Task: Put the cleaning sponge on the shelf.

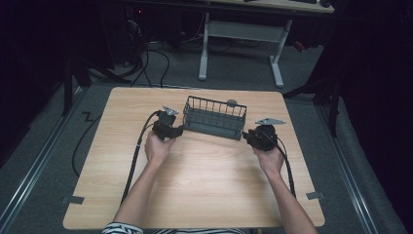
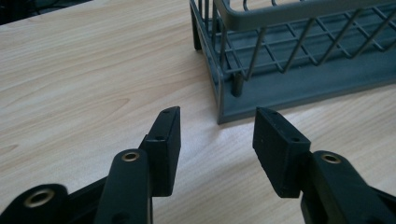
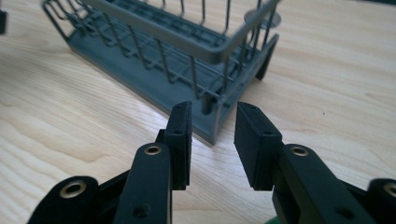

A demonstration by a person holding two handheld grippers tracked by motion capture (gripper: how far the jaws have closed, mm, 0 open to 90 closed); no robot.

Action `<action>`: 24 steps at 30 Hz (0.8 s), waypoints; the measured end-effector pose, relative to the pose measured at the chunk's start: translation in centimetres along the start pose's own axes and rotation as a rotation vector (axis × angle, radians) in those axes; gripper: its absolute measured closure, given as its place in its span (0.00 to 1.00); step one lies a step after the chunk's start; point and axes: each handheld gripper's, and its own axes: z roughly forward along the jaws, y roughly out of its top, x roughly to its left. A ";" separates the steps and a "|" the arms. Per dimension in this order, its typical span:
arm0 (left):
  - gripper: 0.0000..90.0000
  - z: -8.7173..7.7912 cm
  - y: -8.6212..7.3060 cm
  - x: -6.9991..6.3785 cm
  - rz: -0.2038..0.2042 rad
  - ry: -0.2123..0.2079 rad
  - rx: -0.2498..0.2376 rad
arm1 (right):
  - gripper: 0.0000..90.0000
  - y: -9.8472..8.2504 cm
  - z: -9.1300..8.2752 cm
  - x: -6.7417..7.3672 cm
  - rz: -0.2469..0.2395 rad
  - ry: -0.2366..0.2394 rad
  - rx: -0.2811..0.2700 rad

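Both grippers' fingers [image 2: 170, 135] apart, empty; wire basket [image 1: 214, 117] on pale wood table [image 1: 195, 185]; dim room

My left hand-held gripper [image 1: 181, 130] and right hand-held gripper [image 1: 247, 136]: black bodies, grey three-cornered top plates, brass-ringed screw holes, trailing black cables; striped clothing.

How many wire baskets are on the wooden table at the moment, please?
1. The grey wire basket stands on the far middle of the table, between the left gripper at one end and the right gripper at the other.
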 end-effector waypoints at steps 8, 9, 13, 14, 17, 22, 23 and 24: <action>0.65 1.6 -0.1 0.1 -0.022 -0.006 -0.016 | 0.73 0.0 2.1 0.0 0.002 -0.021 0.061; 0.65 1.6 -0.1 0.1 -0.022 -0.006 -0.016 | 0.73 0.0 2.1 0.0 0.002 -0.021 0.061; 0.67 2.3 -0.3 0.1 -0.039 -0.012 -0.010 | 0.74 -0.3 2.9 -0.4 0.022 -0.027 0.087; 0.67 2.3 -0.3 0.1 -0.039 -0.012 -0.010 | 0.74 -0.3 2.9 -0.4 0.022 -0.027 0.087; 0.67 2.7 -0.1 -0.5 -0.014 -0.003 -0.009 | 0.75 -0.3 3.0 -0.4 0.012 -0.030 0.086; 0.68 3.4 0.1 -0.8 -0.015 0.002 0.005 | 0.78 -0.3 3.3 0.0 0.006 -0.031 0.088; 0.68 3.5 0.1 -0.9 -0.016 0.004 0.006 | 0.78 -0.3 3.3 0.0 0.006 -0.031 0.088; 0.68 3.6 0.1 -0.9 -0.013 0.007 0.010 | 0.79 -0.3 3.3 0.0 0.005 -0.031 0.090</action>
